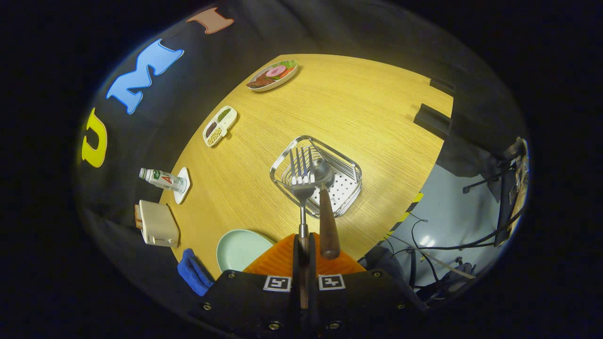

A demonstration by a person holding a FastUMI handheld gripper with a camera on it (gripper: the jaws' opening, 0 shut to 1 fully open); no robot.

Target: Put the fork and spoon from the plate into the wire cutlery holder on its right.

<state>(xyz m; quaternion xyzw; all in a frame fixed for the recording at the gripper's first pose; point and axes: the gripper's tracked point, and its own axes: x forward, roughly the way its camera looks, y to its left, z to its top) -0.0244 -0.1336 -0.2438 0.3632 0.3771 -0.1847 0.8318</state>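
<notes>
My gripper (304,252) is shut on the thin metal handle of the fork (301,181), which points straight ahead. The fork's tines hang above the wire cutlery holder (352,186), a square metal basket on the wooden table (367,108). Beside the fork, on its right, is the spoon (328,226) with a dark wooden handle. Its bowl is over the holder too, and its handle end rests at my right finger; I cannot tell whether the fingers clamp it. The pale green plate (238,248) lies just left of my fingers, with nothing on its visible part.
Along the table's left edge stand a cream toaster (158,223), a bottle (162,180) on a white coaster, a divided dish of beans (219,126) and a plate of food (273,75). A blue cloth (193,272) lies by the plate. The table edge and floor cables (438,245) are to the right.
</notes>
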